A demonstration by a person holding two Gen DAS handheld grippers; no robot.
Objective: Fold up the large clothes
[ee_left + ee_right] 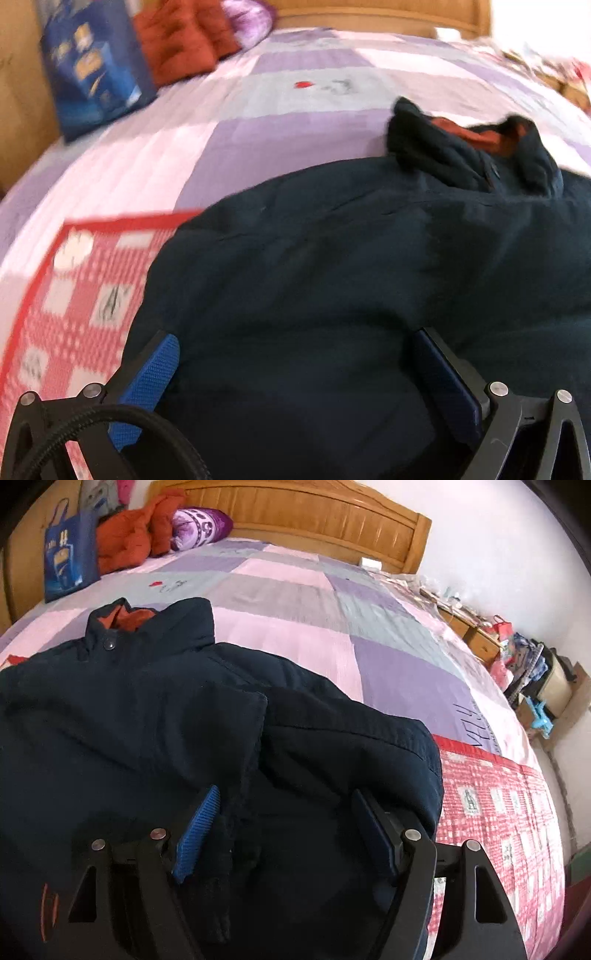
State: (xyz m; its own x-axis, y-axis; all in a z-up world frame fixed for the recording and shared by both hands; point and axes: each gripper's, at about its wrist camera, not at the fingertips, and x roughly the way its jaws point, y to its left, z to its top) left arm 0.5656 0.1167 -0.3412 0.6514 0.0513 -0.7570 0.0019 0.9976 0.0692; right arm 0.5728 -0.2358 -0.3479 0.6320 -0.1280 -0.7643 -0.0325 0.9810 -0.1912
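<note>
Both tools (295, 354) (286, 812) spread wide over dark jacket (147, 720).

Jacket (155, 716) lies on bed (295, 602), collar (147, 627) toward headboard (314, 513). Checked blanket (491, 812) under jacket's near part, showing on both sides. Bag (68, 554), quilted garment (133, 539) and pillow (201, 526) at head end, left. Cluttered cabinet (476, 635) right of bed.

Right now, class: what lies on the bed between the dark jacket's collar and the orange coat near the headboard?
Only bare patchwork bedspread, with a small red mark printed on it. The right wrist view shows this stretch between the jacket collar and the orange coat most clearly.
</note>
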